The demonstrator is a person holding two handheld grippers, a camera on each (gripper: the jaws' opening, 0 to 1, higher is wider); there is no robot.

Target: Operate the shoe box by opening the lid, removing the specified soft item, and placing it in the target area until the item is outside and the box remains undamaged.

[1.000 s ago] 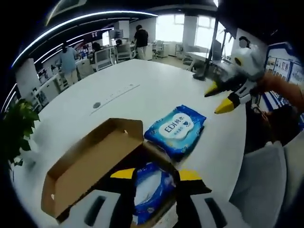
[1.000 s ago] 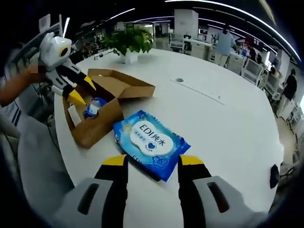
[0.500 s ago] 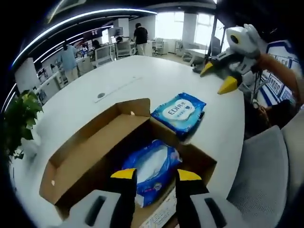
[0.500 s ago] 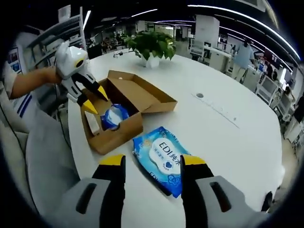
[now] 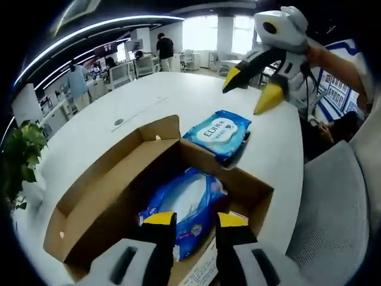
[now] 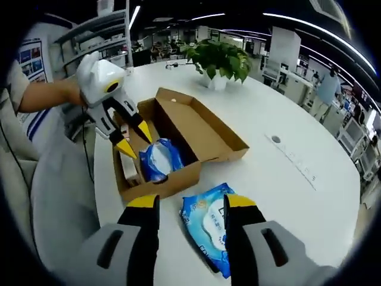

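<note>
In the left gripper view, the left gripper (image 5: pixel 196 219) hangs over the open shoe box (image 5: pixel 107 202), its yellow-tipped jaws a little apart and empty, poised just above a blue soft pack (image 5: pixel 184 205) that lies inside the box. A second blue pack (image 5: pixel 219 132) already rests on the white table (image 5: pixel 149 104) just beside the box's far wall, and the right gripper (image 5: pixel 253 89) floats above it, jaws spread and holding nothing. In the right gripper view, the right gripper (image 6: pixel 190 205) hovers open and empty over that outside pack (image 6: pixel 211 229), while the left gripper (image 6: pixel 134 140) dips into the box (image 6: pixel 196 128) over the pack inside (image 6: pixel 159 161), with the lid flap lying open on the far side. The risk from here seems to be the jaws catching the cardboard wall or a small carton (image 6: pixel 128 170) beside the pack, which could tear or drag the unsecured box; a shallow pinch on the slick wrapper could also let the pack slip.
</note>
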